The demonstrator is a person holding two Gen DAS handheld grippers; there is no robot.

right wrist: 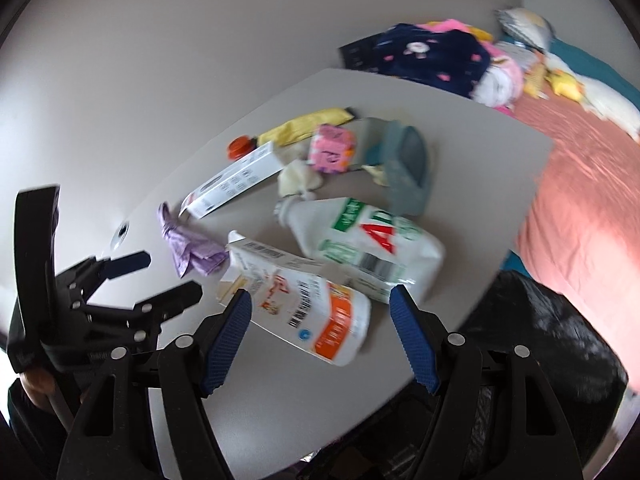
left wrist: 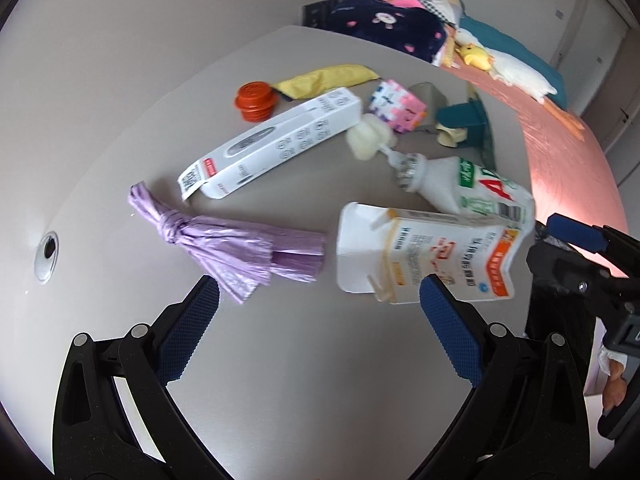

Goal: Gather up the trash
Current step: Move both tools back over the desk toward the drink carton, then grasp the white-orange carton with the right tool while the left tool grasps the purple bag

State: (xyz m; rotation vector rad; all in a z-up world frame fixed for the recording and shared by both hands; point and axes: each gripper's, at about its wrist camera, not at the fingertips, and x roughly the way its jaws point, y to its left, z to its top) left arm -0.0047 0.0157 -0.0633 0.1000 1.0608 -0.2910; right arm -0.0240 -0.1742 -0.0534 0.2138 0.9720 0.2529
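I see both grippers spread wide, holding nothing: left gripper (left wrist: 319,300) over table (left wrist: 280,380) centre, right gripper (right wrist: 320,312) straddling white carton (right wrist: 296,300) near table's edge.

A pale grey table (left wrist: 280,380) carried the clutter. Near its front lay a white carton (left wrist: 424,252) and a knotted purple bag (left wrist: 236,244). Farther back lay a white bottle (left wrist: 472,188), a long white box (left wrist: 276,144), a red cap (left wrist: 256,100), a yellow wrapper (left wrist: 328,78) and a pink block (left wrist: 396,106).
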